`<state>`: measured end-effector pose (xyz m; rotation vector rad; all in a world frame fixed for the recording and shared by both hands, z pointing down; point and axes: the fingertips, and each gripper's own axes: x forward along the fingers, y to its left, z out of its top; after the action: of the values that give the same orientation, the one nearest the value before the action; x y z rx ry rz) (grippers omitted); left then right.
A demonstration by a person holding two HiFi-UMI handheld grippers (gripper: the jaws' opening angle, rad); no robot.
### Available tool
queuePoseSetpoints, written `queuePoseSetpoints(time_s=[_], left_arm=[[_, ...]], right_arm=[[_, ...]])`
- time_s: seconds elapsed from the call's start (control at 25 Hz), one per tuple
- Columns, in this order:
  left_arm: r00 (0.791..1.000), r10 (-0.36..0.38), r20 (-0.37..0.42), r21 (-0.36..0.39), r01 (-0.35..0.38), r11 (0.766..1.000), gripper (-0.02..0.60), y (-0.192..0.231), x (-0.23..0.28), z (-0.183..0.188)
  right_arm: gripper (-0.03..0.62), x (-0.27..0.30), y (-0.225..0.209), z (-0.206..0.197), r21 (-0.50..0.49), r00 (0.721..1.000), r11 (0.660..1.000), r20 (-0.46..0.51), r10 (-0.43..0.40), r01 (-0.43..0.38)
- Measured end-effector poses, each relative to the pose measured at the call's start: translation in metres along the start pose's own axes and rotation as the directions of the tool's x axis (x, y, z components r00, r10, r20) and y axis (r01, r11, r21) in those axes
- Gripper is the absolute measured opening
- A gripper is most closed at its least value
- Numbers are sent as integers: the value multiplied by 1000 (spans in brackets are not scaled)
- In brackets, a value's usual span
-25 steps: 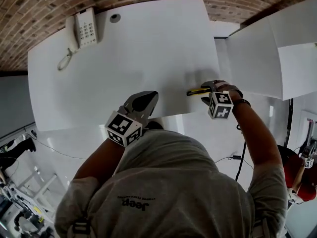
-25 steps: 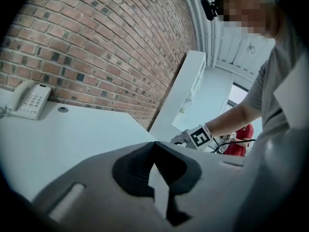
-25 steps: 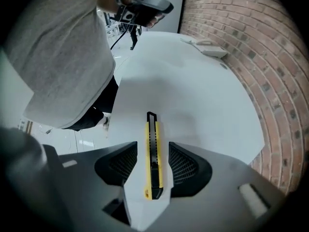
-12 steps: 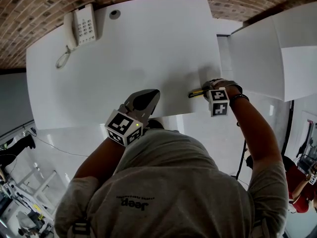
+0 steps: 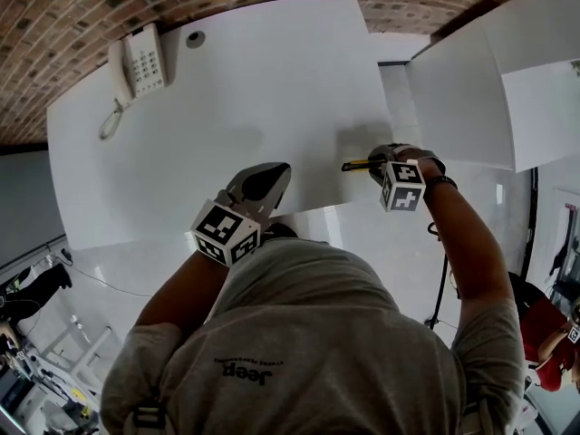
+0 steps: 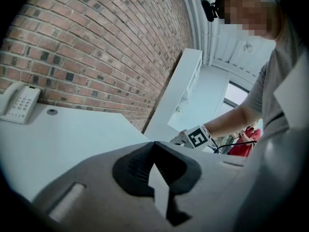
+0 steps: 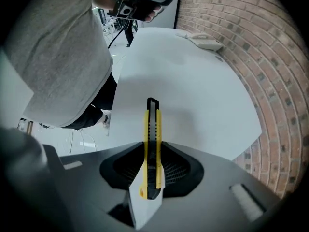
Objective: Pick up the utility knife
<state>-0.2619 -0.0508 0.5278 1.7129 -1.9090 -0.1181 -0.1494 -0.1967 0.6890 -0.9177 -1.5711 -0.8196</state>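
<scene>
The utility knife (image 5: 355, 164), yellow with a black slider, is near the front right corner of the white table (image 5: 227, 107). My right gripper (image 5: 376, 163) points down over the knife's rear end and is shut on it. In the right gripper view the knife (image 7: 152, 122) runs straight out between the dark pads of the right gripper (image 7: 152, 146). Whether the knife still touches the table I cannot tell. My left gripper (image 5: 270, 178) hovers at the table's front edge, left of the knife, its jaws together with nothing in them. Its tips meet in the left gripper view (image 6: 154, 146).
A white desk phone (image 5: 136, 62) with a coiled cord sits at the table's far left, beside a round cable hole (image 5: 192, 38). A brick wall (image 5: 54, 25) runs behind. A second white desk (image 5: 462, 89) stands to the right. Someone in red (image 5: 544, 320) is at lower right.
The right gripper's marker cube has straightened a little over the knife's end. The knife and the left gripper have stayed where they were.
</scene>
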Motion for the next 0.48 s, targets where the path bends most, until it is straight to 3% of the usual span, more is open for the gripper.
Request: queuePoseSetpoints(time_s=[0.28, 0.48], left_arm=[[996, -91, -27, 48, 92, 995, 0, -37, 26, 11], [974, -217, -67, 105, 223, 969, 0, -80, 53, 24]], right_arm=[[123, -43, 14, -27, 177, 994, 980, 30, -102, 95], [123, -78, 45, -55, 348, 984, 924, 24, -176, 157]])
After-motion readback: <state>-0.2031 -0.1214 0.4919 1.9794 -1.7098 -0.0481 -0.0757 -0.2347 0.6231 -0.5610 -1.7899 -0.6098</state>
